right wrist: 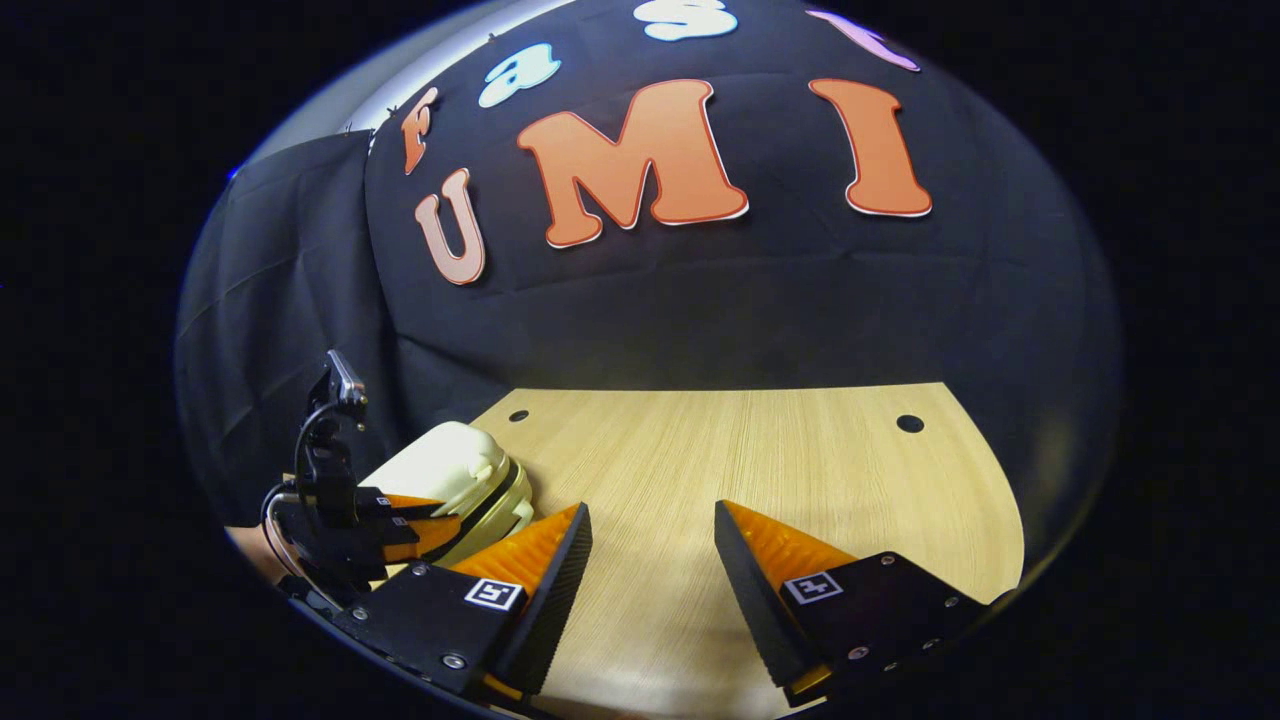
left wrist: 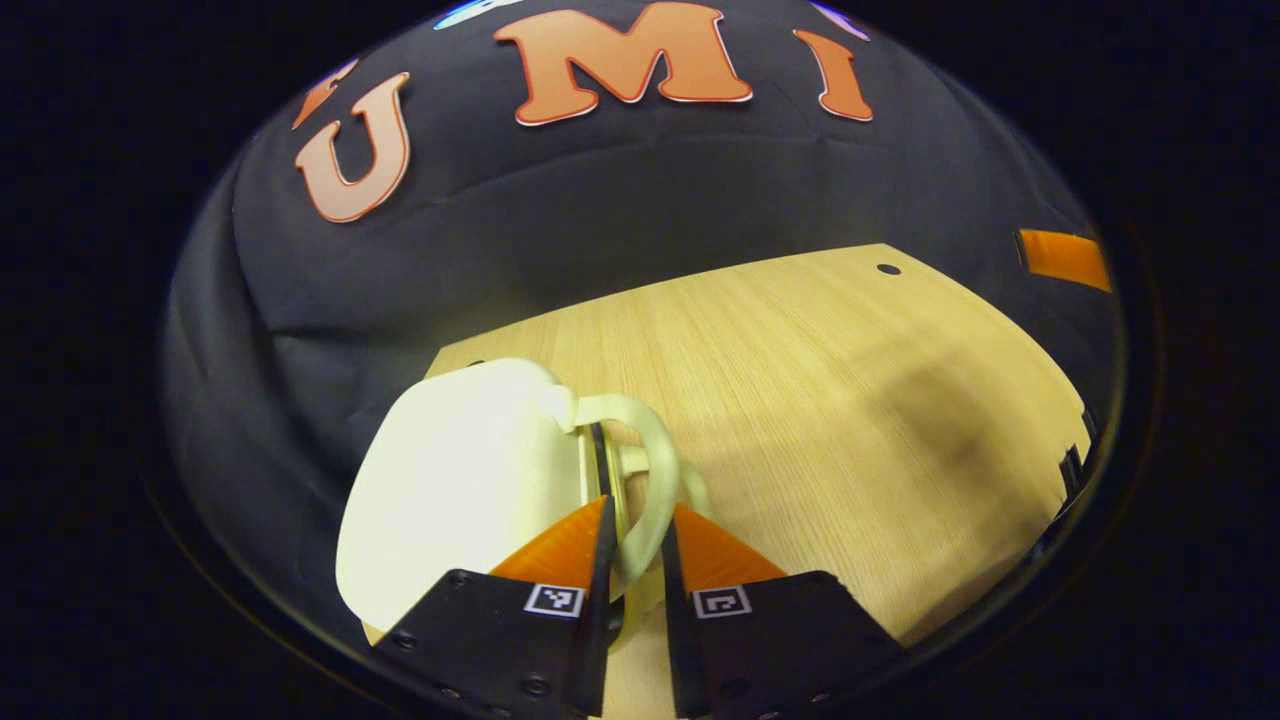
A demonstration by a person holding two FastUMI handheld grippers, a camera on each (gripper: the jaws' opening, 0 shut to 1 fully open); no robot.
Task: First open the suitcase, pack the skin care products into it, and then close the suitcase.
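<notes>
Left gripper (left wrist: 637,530) pinches the handle (left wrist: 655,470) of the cream hard-shell suitcase (left wrist: 460,490): rigid, probably light, glossy, likely slippery; right gripper (right wrist: 650,550) spread, empty.

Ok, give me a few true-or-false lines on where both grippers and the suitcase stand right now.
1. The left gripper is closed on the suitcase handle. True: both fingers press on the handle.
2. The right gripper holds a bottle. False: its jaws are wide apart over bare table.
3. The suitcase lies wide open. False: in the right gripper view its two halves sit together.
4. In the right gripper view the suitcase is at the table's left edge. True.
5. The right gripper touches the suitcase. False: it is apart from it, to the right.
</notes>
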